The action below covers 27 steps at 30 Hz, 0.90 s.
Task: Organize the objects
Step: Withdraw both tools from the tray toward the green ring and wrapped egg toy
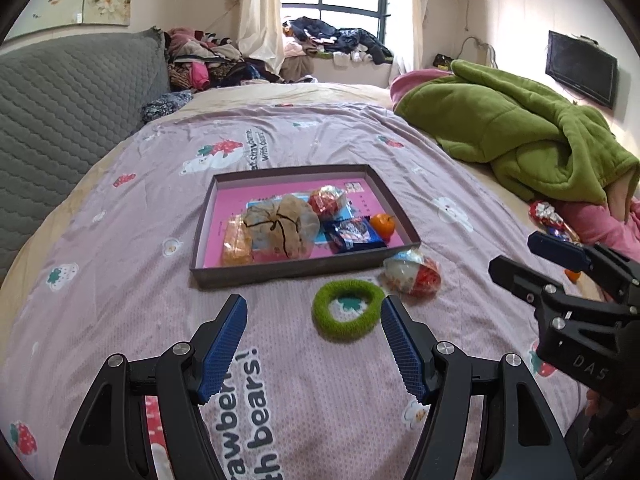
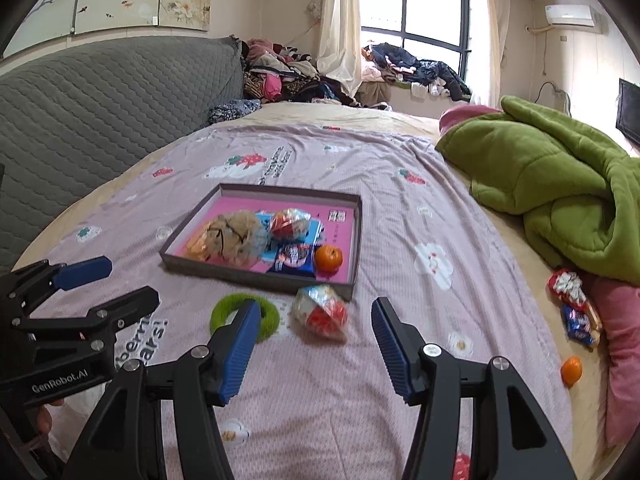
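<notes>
Lilac bedsheet (image 1: 320, 140) carried the shallow box (image 1: 400, 208) — snacks already gathered inside. Just outside its near corner lay a wrapped red-and-white ball (image 2: 322, 314), green ring (image 1: 346, 310) beside it. Both tongs — left gripper (image 1: 314, 350), right gripper (image 2: 314, 350) — gaped empty, likely lining up.

Bed (image 1: 120, 320) with a printed pink sheet, strewn with small things.
Ahead of both tongs lies a shallow box (image 1: 304, 272); nearer them, a green ring (image 1: 347, 312) and a wrapped ball (image 1: 414, 274) touching the box's corner. Far right: a green blanket (image 1: 520, 136), snack packets (image 2: 576, 308), an orange (image 2: 571, 370).
</notes>
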Available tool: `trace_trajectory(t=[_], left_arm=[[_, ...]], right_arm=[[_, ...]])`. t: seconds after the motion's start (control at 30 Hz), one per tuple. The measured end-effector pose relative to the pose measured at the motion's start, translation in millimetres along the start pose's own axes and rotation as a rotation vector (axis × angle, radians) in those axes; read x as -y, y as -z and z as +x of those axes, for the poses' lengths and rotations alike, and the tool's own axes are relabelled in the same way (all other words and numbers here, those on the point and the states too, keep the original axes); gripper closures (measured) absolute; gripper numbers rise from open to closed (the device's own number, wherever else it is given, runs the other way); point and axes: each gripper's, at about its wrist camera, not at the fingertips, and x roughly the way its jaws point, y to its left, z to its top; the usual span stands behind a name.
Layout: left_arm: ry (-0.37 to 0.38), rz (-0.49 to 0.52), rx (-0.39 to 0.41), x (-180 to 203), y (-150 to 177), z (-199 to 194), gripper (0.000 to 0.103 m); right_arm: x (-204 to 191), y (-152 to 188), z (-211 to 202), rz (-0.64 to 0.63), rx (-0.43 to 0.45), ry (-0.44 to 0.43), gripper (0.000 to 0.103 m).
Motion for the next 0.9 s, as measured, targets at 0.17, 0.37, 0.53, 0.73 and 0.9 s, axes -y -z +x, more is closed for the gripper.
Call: trace_trajectory(t=[0.17, 0.37, 0.53, 0.73, 0.9], left_arm=[[0.001, 0.007, -0.018, 4.0, 9.2, 0.6, 0.032], [0.001, 0.004, -0.051, 3.7, 18.9, 11.1, 0.032], [0.003, -0.002, -0.082, 2.3, 24.9, 25.8, 0.032], [0.014, -0.013, -0.106, -0.9, 27.0, 41.2, 0.032], [0.012, -0.018, -0.128, -4.2, 27.7, 55.5, 0.032]], right_arm=[[1.1, 14.4, 1.7, 0.0, -0.02, -0.007, 0.045], [2.8, 23.3, 5.5, -0.001, -0.033, -0.004, 0.044], [4.7, 26.9, 11.7, 0.002, -0.04, -0.006, 0.044], [5.0, 28.6, 20.7, -0.003, -0.047, -0.008, 0.044], [6.6, 30.7, 35.6, -0.002, -0.065, -0.004, 0.044]])
